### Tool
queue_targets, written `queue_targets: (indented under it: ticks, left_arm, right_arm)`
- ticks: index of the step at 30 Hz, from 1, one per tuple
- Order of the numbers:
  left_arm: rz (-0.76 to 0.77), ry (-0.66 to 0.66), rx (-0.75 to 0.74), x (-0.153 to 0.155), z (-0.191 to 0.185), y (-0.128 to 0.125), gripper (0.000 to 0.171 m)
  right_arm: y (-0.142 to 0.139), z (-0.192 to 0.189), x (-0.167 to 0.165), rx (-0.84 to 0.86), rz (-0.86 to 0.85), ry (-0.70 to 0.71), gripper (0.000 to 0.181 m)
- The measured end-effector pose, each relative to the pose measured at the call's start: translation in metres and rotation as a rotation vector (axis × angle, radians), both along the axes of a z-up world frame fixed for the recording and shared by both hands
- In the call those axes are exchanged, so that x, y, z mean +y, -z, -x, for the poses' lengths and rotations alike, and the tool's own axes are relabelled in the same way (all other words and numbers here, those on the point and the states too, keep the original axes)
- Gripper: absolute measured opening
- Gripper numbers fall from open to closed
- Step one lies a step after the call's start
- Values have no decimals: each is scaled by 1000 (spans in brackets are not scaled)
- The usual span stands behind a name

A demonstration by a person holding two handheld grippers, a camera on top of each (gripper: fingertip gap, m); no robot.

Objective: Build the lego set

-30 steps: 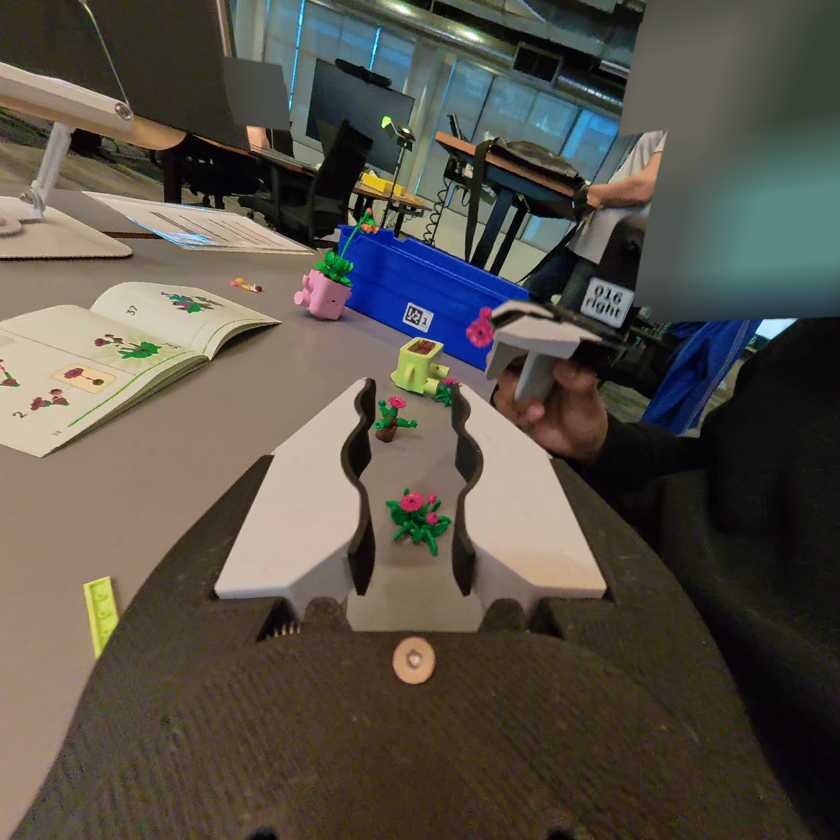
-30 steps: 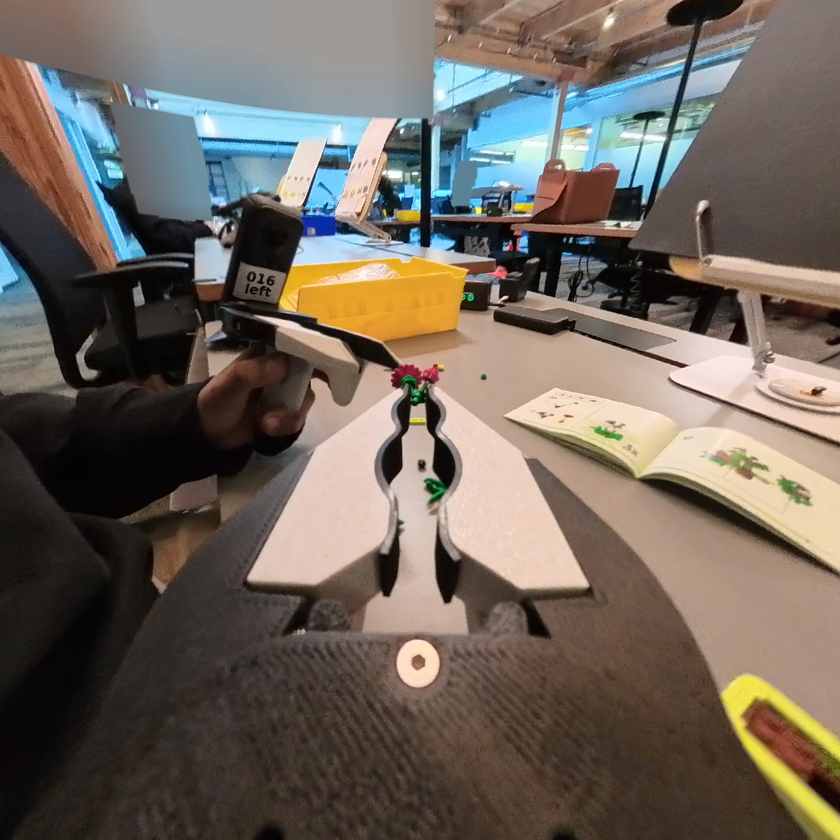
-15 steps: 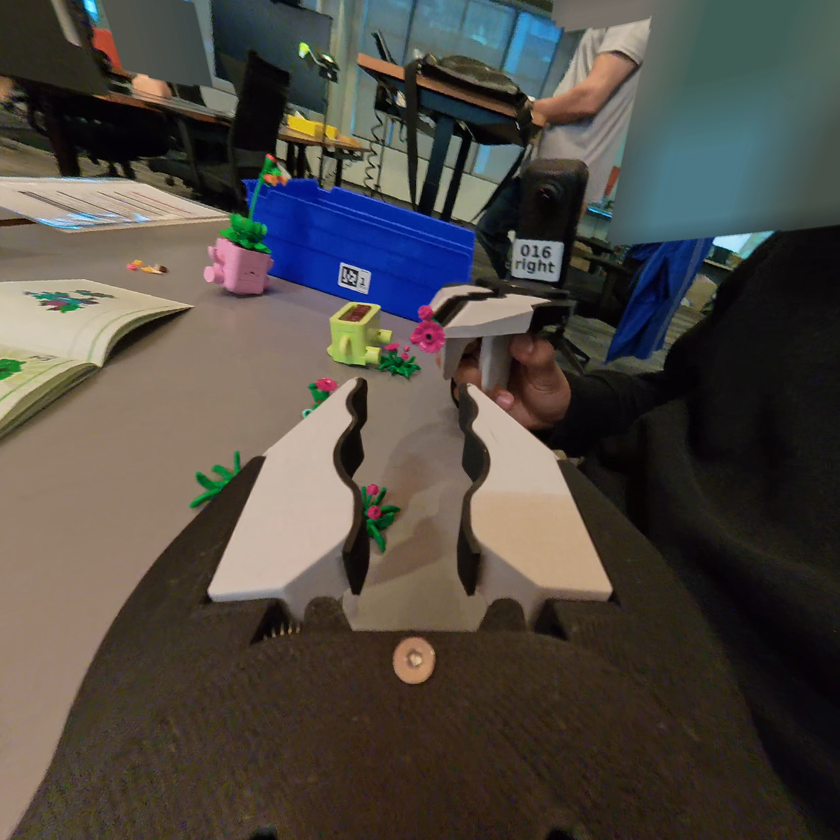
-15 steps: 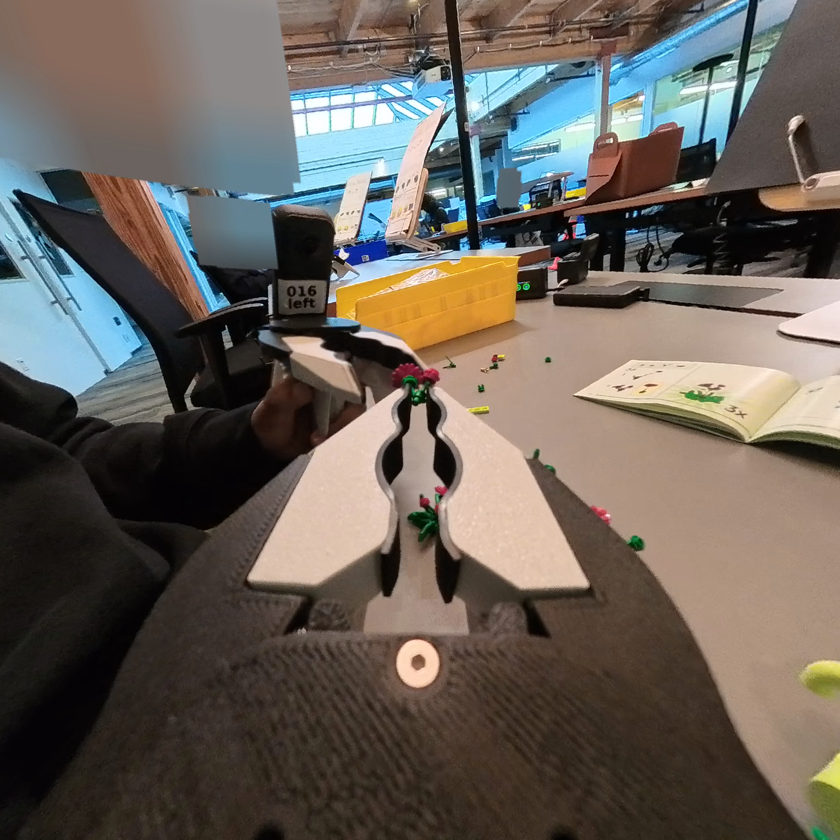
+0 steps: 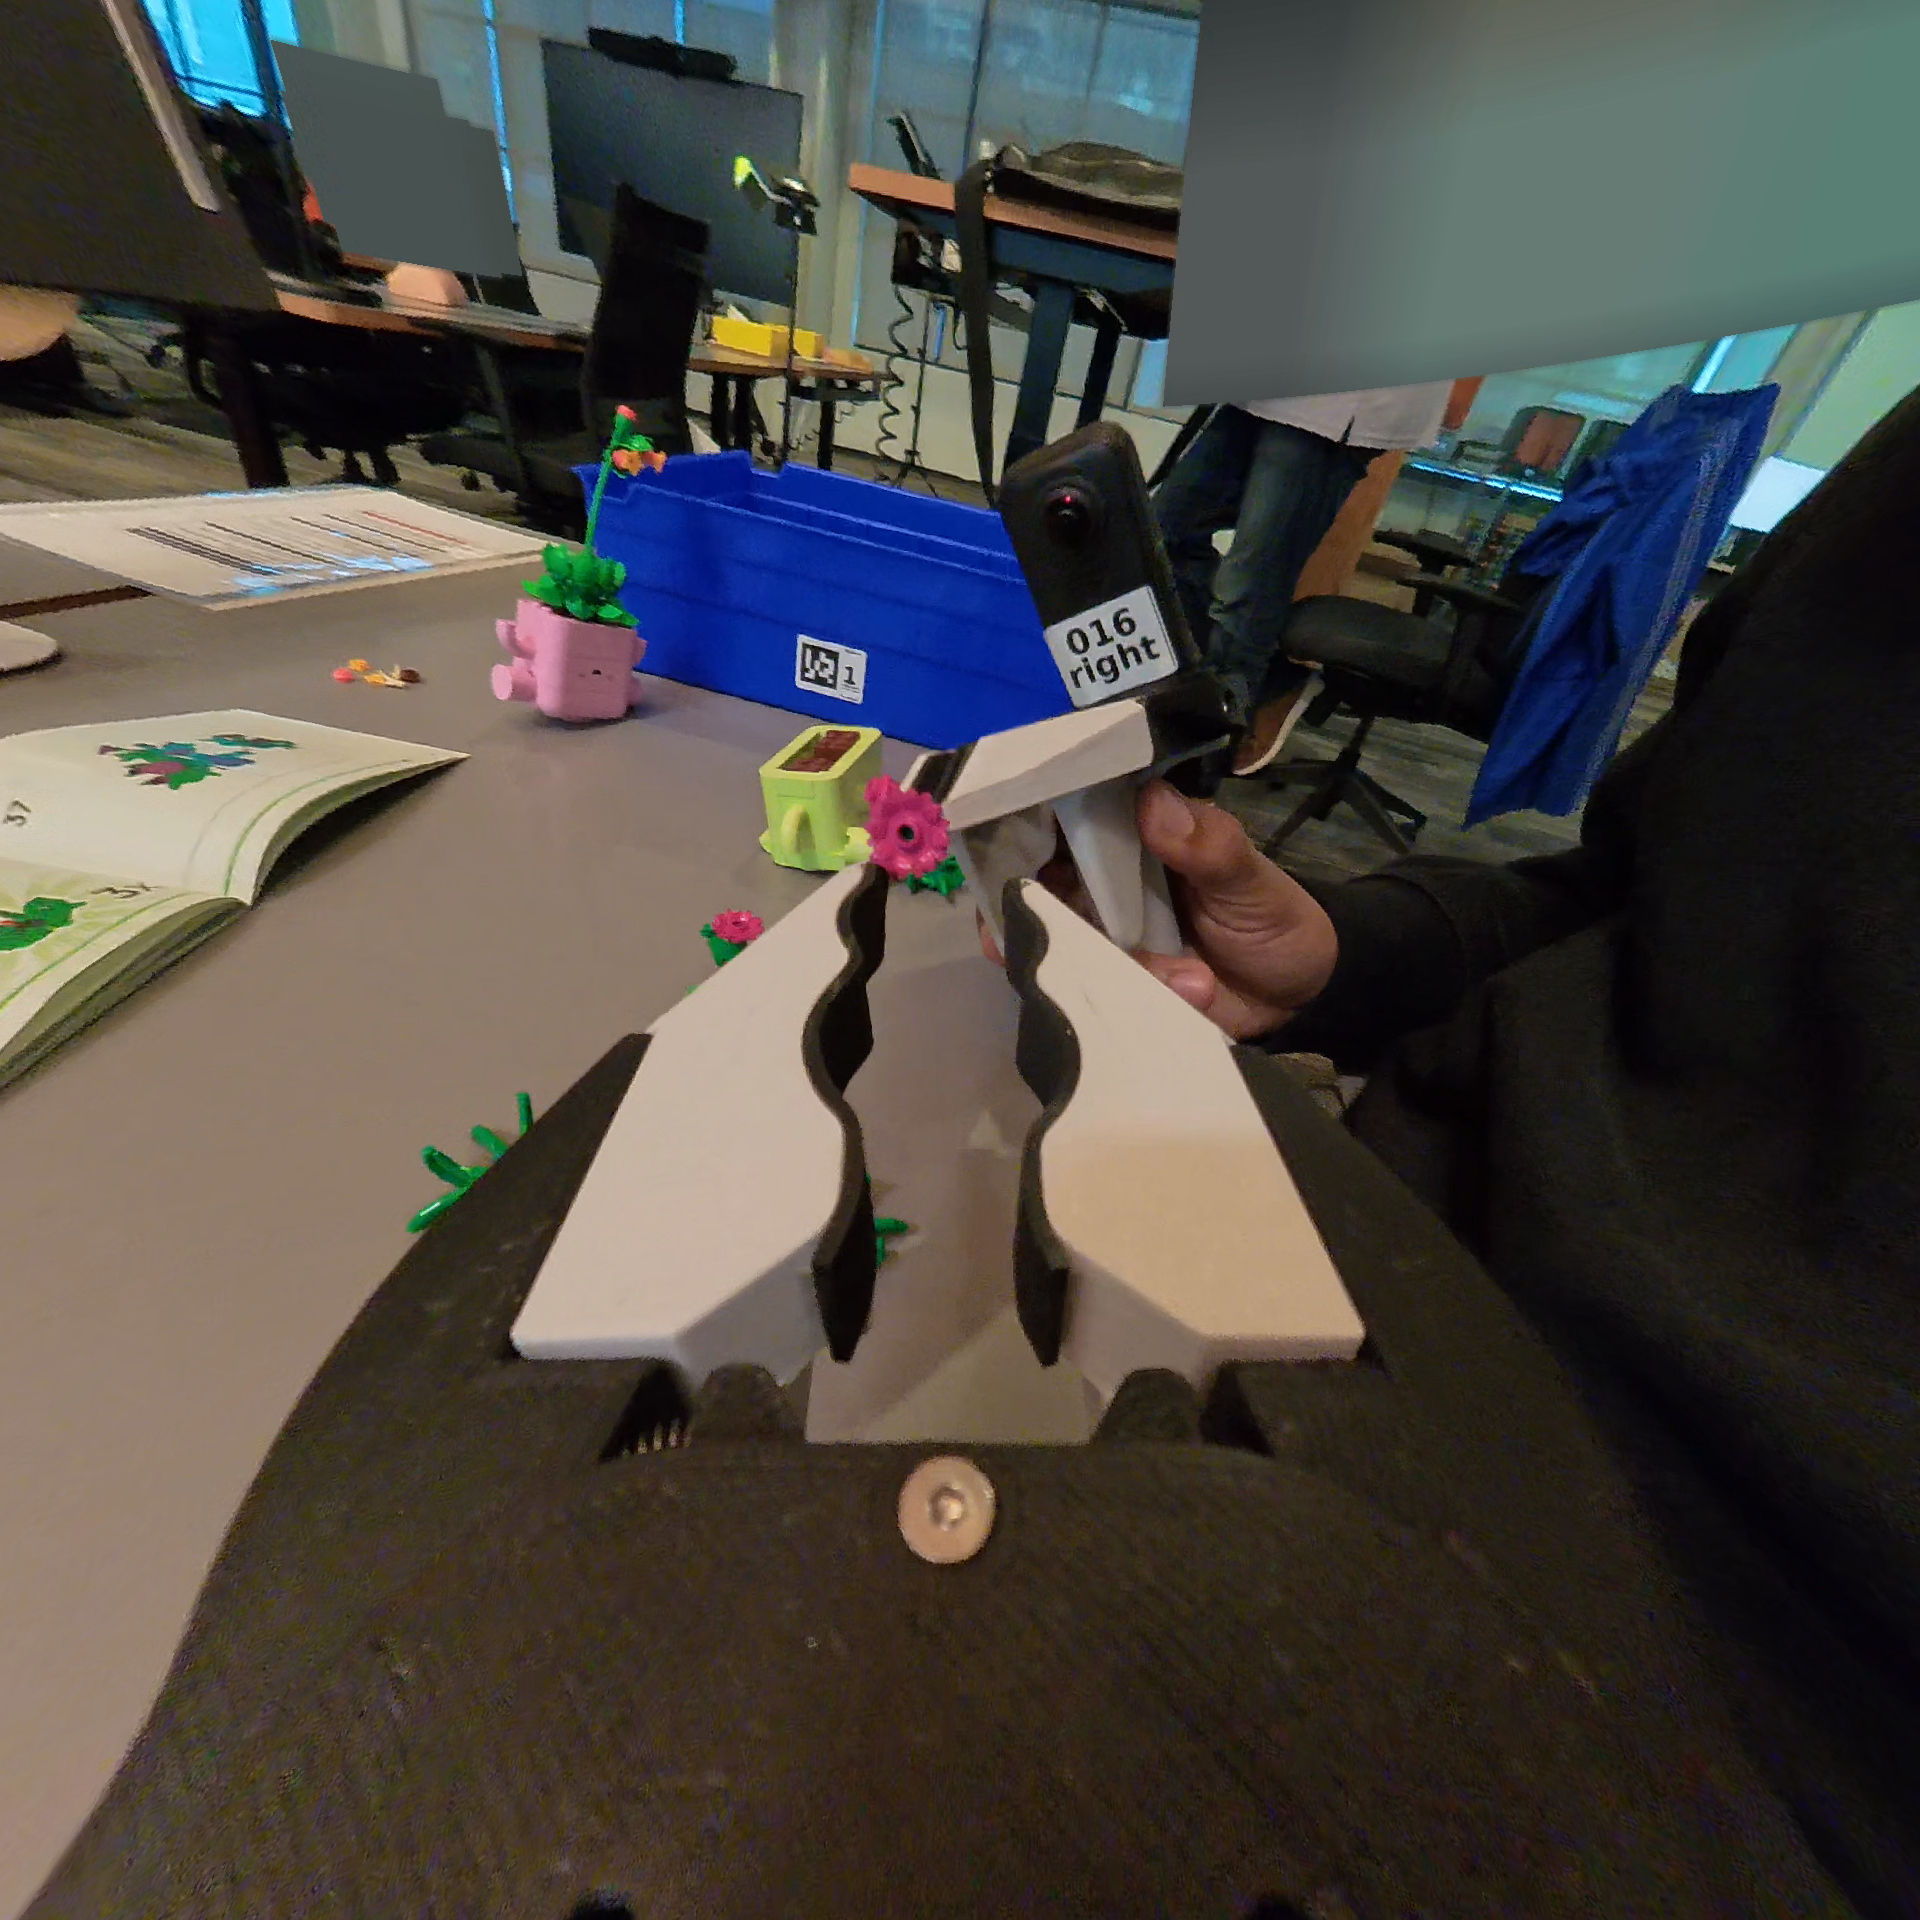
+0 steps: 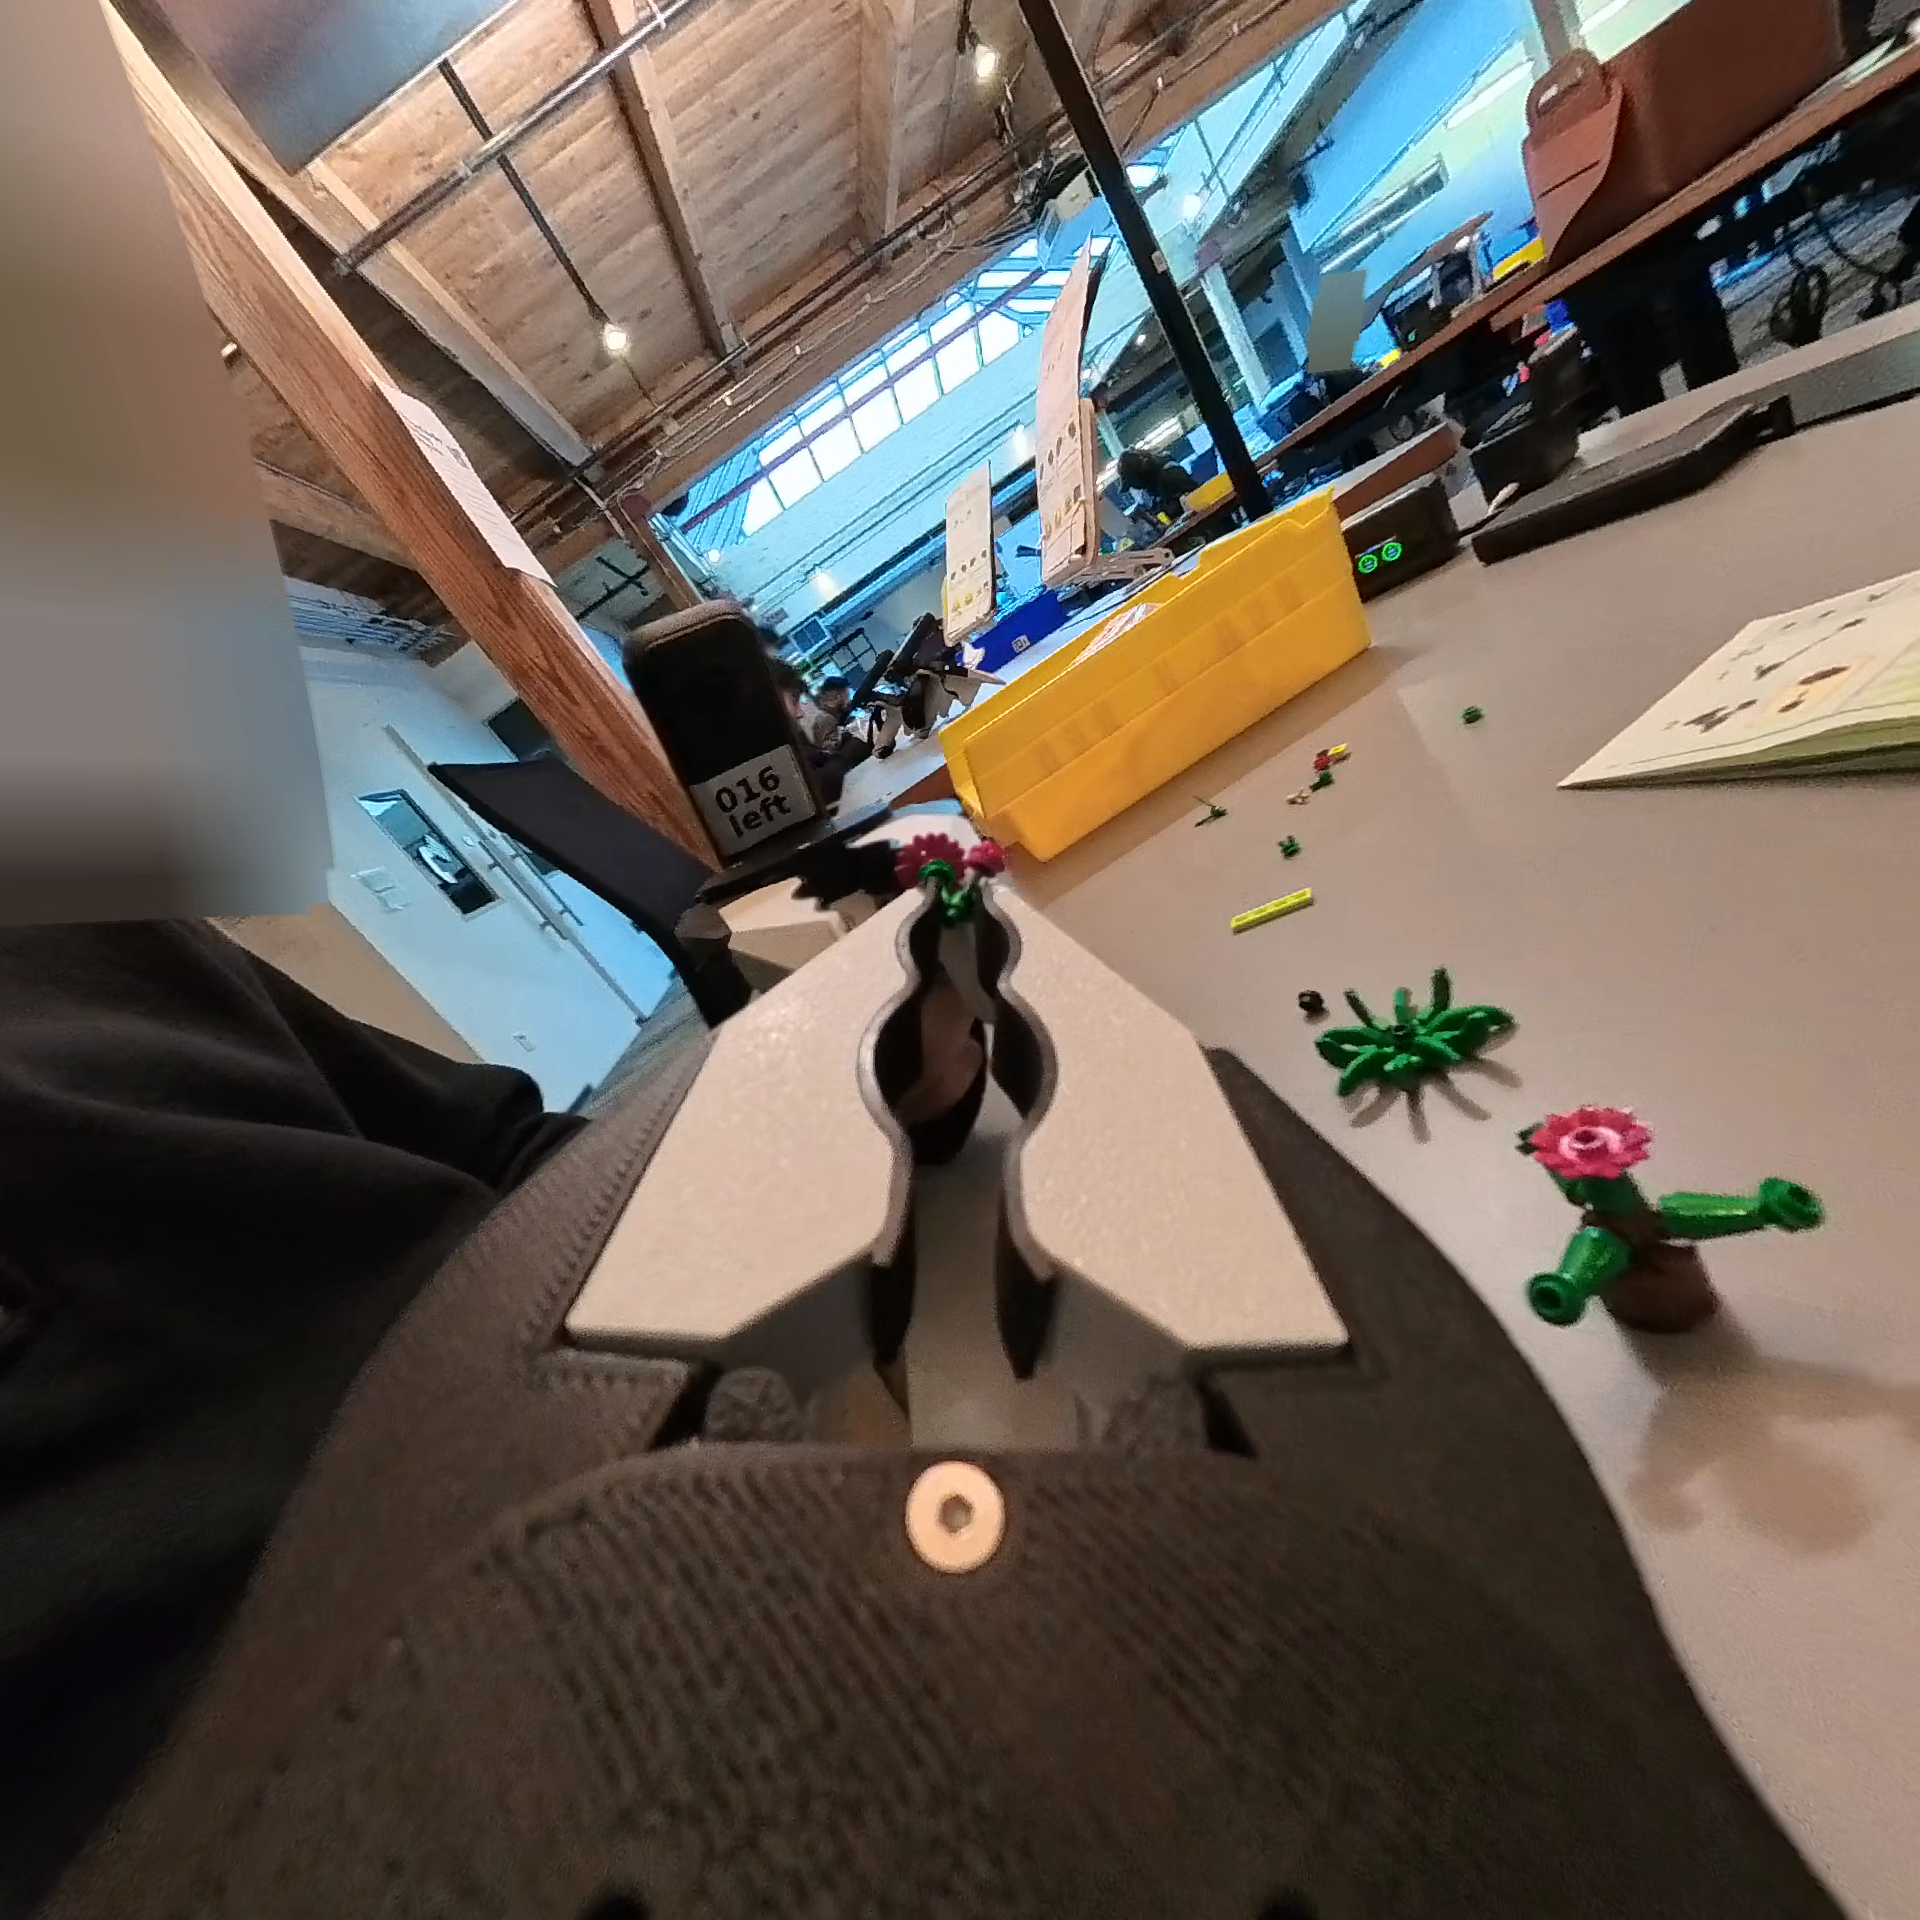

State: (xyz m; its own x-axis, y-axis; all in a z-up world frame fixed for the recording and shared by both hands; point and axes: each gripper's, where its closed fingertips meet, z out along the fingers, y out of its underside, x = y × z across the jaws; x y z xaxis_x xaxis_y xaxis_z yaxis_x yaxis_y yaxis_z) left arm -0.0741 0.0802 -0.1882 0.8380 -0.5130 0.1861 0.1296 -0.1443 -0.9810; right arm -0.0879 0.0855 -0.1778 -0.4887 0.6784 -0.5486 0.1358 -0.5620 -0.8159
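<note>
Lego flower sprig (image 6: 948, 878) pinched at tips of right gripper (image 6: 951, 904), centre frame.
Left gripper (image 5: 940, 909) spread, holding nothing, above grey table (image 5: 312, 1039). Lime pot (image 5: 821, 795) just left of sprig; pink pot (image 5: 569, 660) upper left beside blue bin (image 5: 831, 592).

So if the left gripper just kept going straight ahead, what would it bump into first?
Probably the right gripper and the pink flower piece pinched in it, which sit right past the open left gripper. Depth is hard to judge, so it might pass just beside them.
</note>
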Motion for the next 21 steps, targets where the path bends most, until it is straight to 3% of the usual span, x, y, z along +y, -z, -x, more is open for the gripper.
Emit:
queue_targets:
  ticks: [10,15,21]
  left_arm:
    - [-47,-38,27,0,4,-5,24]
    - [-78,-56,104,-1,1,-7,18]
    - [-84,-72,121,-1,2,-7,14]
  right_arm:
    - [1,1,-10,-12,68,-77,3]
    - [3,0,-14,-39,153,-160,4]
    - [2,0,-13,-33,172,-164,5]
